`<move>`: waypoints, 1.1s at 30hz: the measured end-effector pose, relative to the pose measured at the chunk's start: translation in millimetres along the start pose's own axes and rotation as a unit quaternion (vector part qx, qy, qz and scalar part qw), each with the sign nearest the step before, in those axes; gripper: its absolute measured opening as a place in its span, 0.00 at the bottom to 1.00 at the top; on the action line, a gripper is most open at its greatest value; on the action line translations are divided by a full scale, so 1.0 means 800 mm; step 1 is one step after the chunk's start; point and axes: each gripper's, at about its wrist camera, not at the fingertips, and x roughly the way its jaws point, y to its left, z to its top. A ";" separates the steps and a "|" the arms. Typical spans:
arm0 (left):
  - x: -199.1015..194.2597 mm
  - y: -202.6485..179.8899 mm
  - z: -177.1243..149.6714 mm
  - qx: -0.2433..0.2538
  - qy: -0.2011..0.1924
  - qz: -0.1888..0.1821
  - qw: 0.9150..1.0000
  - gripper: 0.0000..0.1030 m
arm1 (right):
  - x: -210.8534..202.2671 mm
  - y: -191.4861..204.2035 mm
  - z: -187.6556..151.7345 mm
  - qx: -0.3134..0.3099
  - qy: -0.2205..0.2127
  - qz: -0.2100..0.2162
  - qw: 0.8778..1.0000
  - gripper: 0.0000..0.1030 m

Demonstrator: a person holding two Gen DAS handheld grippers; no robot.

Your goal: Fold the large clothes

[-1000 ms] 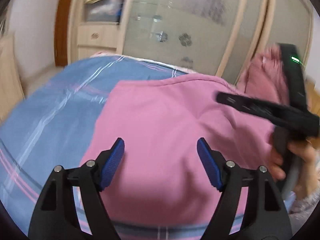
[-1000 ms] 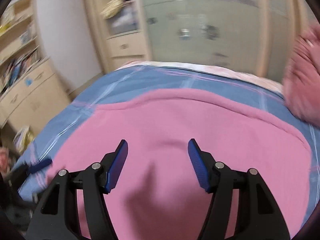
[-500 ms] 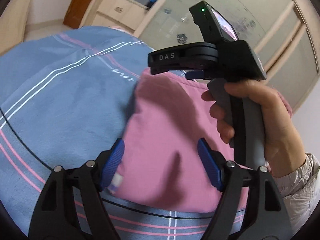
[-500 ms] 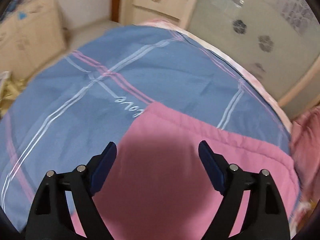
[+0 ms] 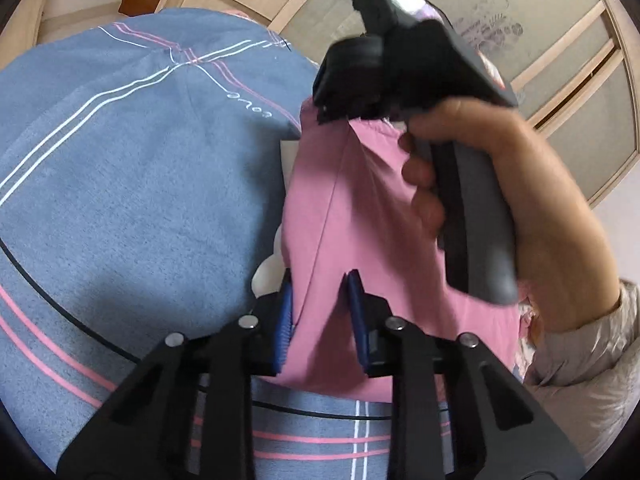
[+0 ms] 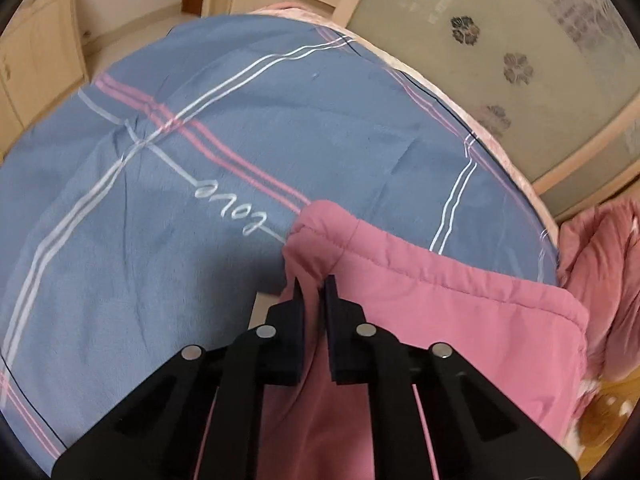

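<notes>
**Pink garment pinched at two points on the bed**

Pink padded fabric garment (image 5: 356, 216) lies on a blue bedsheet with pink and white stripes (image 5: 132, 200), filling the centre and lower right of the left wrist view and the lower right of the right wrist view (image 6: 440, 320).

The left gripper (image 5: 320, 312) has just been closing, and its blue-padded fingers (image 5: 285, 328) now clamp a raised fold of the pink fabric near the garment's left edge, low in the frame. Just beside the left finger, something white peeks out from under the fabric; what it is cannot be told.

The right gripper (image 6: 314, 300) has also just been closing. Its dark fingers (image 6: 298, 308) stand almost together, pinching the stitched corner of the garment, which bunches up just above them. In the left wrist view this same gripper (image 5: 340, 116) appears at upper centre, gripped by a person's hand (image 5: 520, 208) with a pale puffy sleeve (image 5: 580, 380) at lower right, and the pink fabric hangs taut from its tip.

The word "love" in white script (image 6: 232, 208) sits on the bedsheet, left of the pinched corner. Pale wooden cabinets and frosted glass doors with flower motifs (image 6: 500, 40) fill the upper edge.
</notes>
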 end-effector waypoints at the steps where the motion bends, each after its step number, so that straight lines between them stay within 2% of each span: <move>1: 0.002 0.000 -0.001 0.002 0.001 0.002 1.000 0.24 | 0.005 -0.003 0.004 0.005 -0.002 0.005 1.000 0.08; 5: 0.001 -0.009 -0.012 0.015 0.003 0.016 1.000 0.24 | 0.038 -0.014 0.000 0.023 0.008 0.018 1.000 0.09; 6: 0.002 -0.010 -0.011 0.018 0.004 0.020 1.000 0.24 | 0.039 -0.014 -0.002 0.019 0.004 0.026 0.999 0.09; 7: 0.002 -0.011 -0.011 0.020 0.003 0.022 1.000 0.24 | 0.033 -0.017 -0.004 0.011 -0.013 0.045 0.999 0.14; 9: -0.003 -0.016 -0.011 0.022 -0.003 0.027 0.999 0.27 | 0.007 -0.035 -0.010 0.027 -0.053 0.105 0.993 0.30; 10: -0.009 -0.017 -0.010 0.023 -0.008 0.034 0.999 0.30 | -0.015 -0.056 -0.018 0.050 -0.082 0.159 0.983 0.58; 11: -0.014 -0.021 -0.011 0.029 -0.016 0.045 0.998 0.37 | -0.034 -0.074 -0.027 0.067 -0.108 0.189 0.974 0.84; 12: -0.022 -0.029 -0.011 0.040 -0.033 0.060 0.997 0.46 | -0.055 -0.093 -0.039 0.077 -0.139 0.204 0.966 0.87; 13: -0.034 -0.038 -0.013 0.053 -0.057 0.068 0.995 0.50 | -0.076 -0.112 -0.053 0.076 -0.166 0.203 0.962 0.87; 15: -0.055 -0.060 -0.018 0.081 -0.099 0.076 0.989 0.53 | -0.101 -0.145 -0.079 0.082 -0.184 0.173 0.964 0.85; 17: -0.071 -0.083 -0.022 0.102 -0.123 0.070 0.985 0.53 | -0.112 -0.183 -0.105 0.091 -0.178 0.136 0.970 0.68; 18: -0.073 -0.095 -0.022 0.112 -0.123 0.059 0.984 0.53 | -0.113 -0.201 -0.117 0.096 -0.169 0.116 0.974 0.64; 19: -0.071 -0.102 -0.021 0.118 -0.117 0.053 0.985 0.53 | -0.110 -0.225 -0.132 0.102 -0.161 0.089 0.977 0.56; 22: -0.035 -0.130 -0.015 0.151 -0.060 0.048 0.985 0.53 | -0.084 -0.276 -0.157 0.132 -0.130 0.058 0.981 0.54; 23: -0.018 -0.133 -0.012 0.163 -0.046 0.054 0.984 0.53 | -0.067 -0.288 -0.163 0.149 -0.111 0.061 0.981 0.52; 24: 0.007 -0.138 -0.013 0.178 -0.025 0.074 0.981 0.53 | -0.053 -0.297 -0.167 0.165 -0.096 0.061 0.980 0.50; 26: 0.037 -0.136 -0.015 0.183 0.006 0.097 0.978 0.53 | -0.012 -0.314 -0.169 0.185 -0.075 0.052 0.979 0.48; 30: 0.060 -0.124 -0.023 0.183 0.010 0.117 0.976 0.54 | 0.041 -0.330 -0.159 0.239 -0.066 0.082 0.965 0.48; 33: 0.072 -0.122 -0.023 0.188 0.015 0.124 0.974 0.54 | 0.068 -0.325 -0.146 0.245 -0.066 0.058 0.965 0.47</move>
